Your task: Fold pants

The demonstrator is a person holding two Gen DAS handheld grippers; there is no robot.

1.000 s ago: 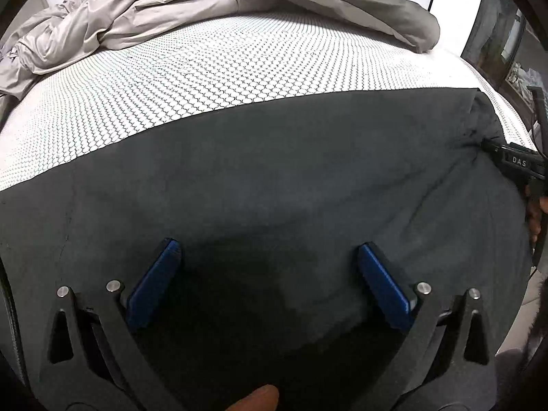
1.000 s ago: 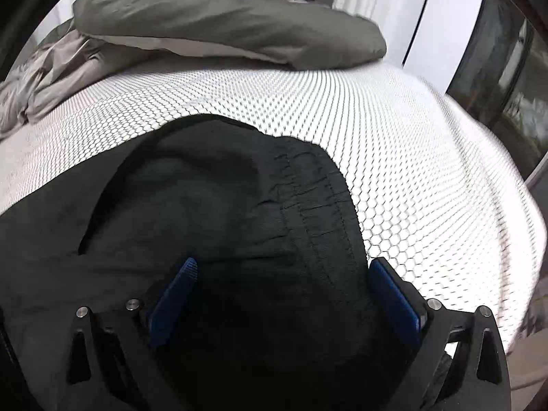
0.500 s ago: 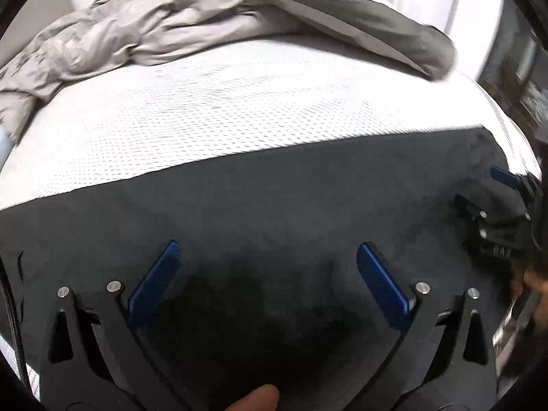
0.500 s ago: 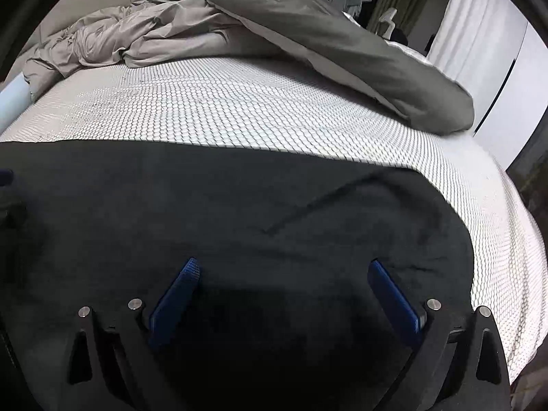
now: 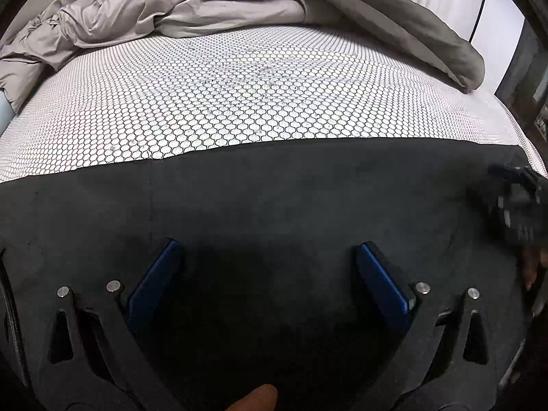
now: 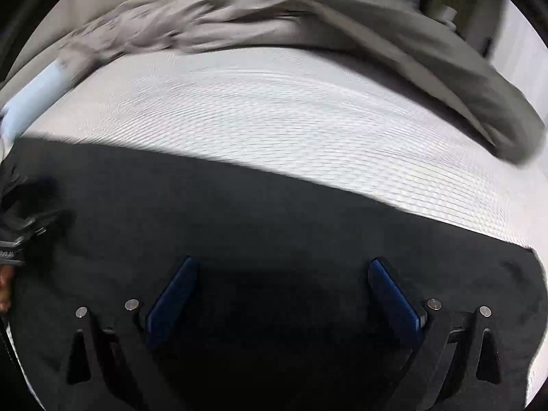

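— Where were the pants?

— Flat on the bed [image 5: 239,102], black pants [image 5: 274,198] spread under my left gripper [image 5: 267,274], its jaws wide apart.

— And the right one?

— My right gripper [image 6: 282,291] hung over the pants too, spread and empty.

The left gripper [image 5: 265,269] fills the bottom of the left wrist view, its two blue pads [image 5: 154,282] spread wide apart with nothing between them. A fingertip [image 5: 258,398] of the person's hand shows at the bottom centre of that frame, between the black finger arms.

The right gripper [image 6: 282,289] sits low in the right wrist view, blue pads [image 6: 394,299] likewise wide apart and holding nothing; this frame is blurred.

Each gripper also shows in the other's view. The right gripper [image 5: 517,205] appears blurred at the right edge of the left view, with a bit of hand [image 5: 532,267] below it. The left gripper [image 6: 17,229] appears at the left edge of the right view, with a bit of hand [image 6: 5,289] beneath.
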